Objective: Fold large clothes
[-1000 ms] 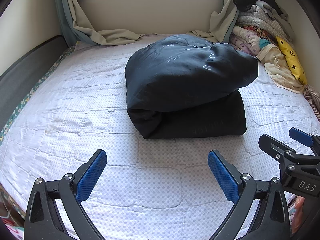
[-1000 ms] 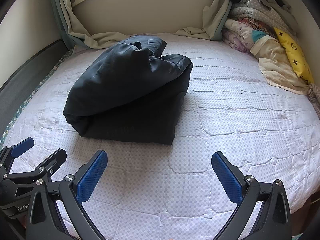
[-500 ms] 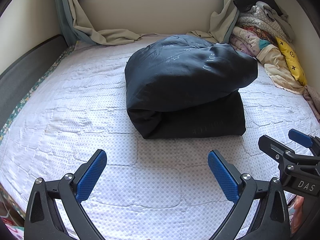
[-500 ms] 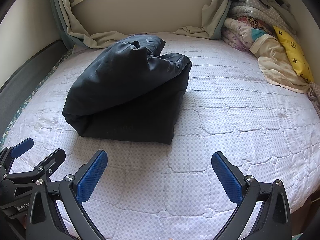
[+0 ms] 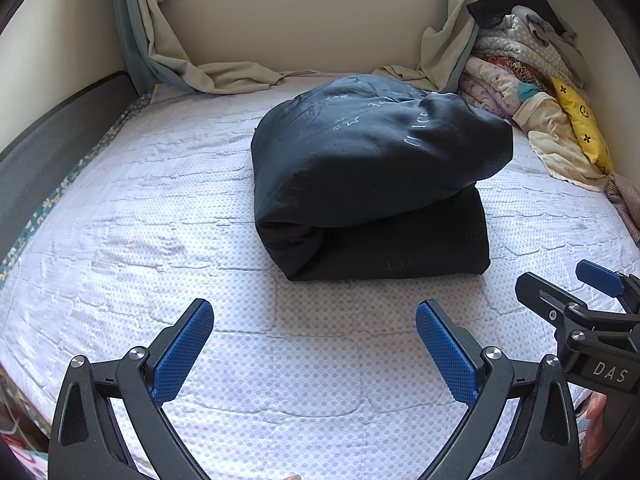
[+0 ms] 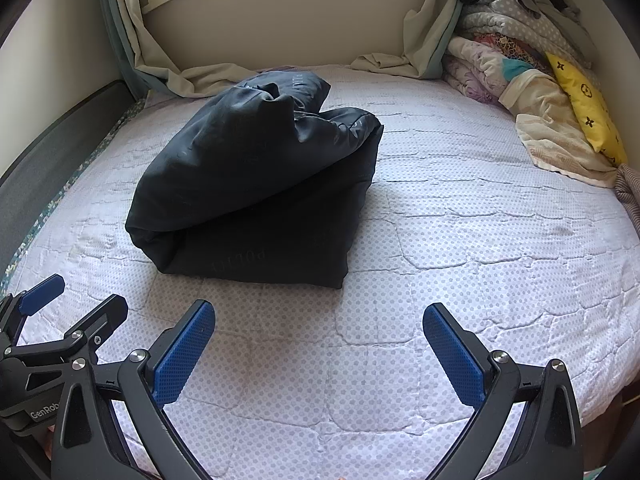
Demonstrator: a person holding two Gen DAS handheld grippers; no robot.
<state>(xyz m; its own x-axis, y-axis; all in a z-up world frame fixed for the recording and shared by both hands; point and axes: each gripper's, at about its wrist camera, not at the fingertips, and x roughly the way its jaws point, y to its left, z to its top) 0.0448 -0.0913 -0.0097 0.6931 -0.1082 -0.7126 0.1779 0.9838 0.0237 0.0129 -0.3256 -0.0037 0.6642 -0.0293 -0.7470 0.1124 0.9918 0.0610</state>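
**Dark padded garment sits folded mid-bed, both tools clear of it**

Dark padded garment (image 5: 372,184) rests as a thick, doubled-over bundle near the middle of the bed (image 5: 160,208), well back from the near edge. Its upper layer bulges and overhangs the flatter lower layer, so the fold looks loose rather than pressed down; pale lettering shows on the top face.

Left hand-held gripper (image 5: 314,344) hangs above the near edge of the quilted mattress cover with its blue pads spread wide and nothing between them. Right hand-held gripper (image 6: 318,346) is likewise spread wide and empty, just beside the left one. Both sit apart from the bundle, which suggests the folding is largely finished and the tools stand off to leave it undisturbed.

A heap of bedding and a yellow cushion (image 6: 584,104) occupy the far right corner, and curtains (image 5: 224,76) drape onto the far edge.
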